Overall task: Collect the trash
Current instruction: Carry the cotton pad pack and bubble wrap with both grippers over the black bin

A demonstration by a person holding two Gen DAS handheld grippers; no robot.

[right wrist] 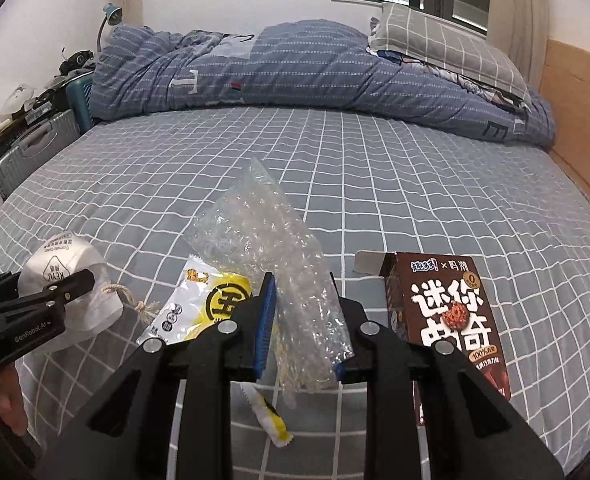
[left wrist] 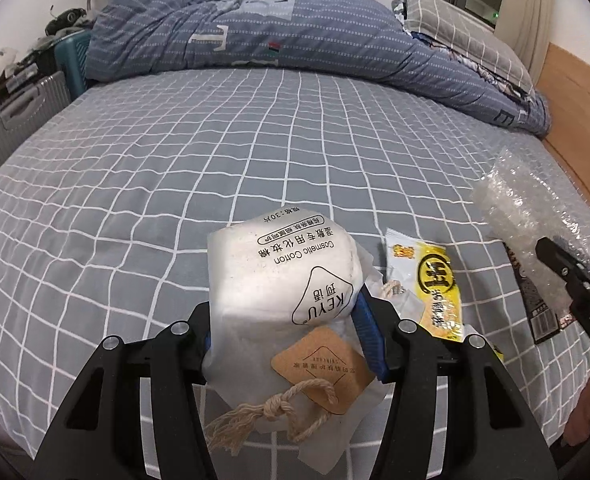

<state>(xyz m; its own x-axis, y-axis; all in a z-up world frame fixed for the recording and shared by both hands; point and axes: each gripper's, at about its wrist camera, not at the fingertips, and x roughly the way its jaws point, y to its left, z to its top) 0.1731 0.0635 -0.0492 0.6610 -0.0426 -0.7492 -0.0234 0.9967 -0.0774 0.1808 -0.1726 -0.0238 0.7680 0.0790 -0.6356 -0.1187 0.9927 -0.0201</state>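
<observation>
Step in hand: both pickups made, loads clear of the checked bedsheet.

Left gripper: pinching the cotton-pad pouch, with its cord and card tag hanging near.

Right gripper: pressed together on the bubble wrap, sheet standing up and far from the pads.

Still on the sheet: yellow snack wrapper between the two grippers; brown cookie box to the right, just beside the right gripper.

Next move, as judged: carry both loads to a bin. No bin in view. Keep grip firm; thin film likely to slip.
</observation>
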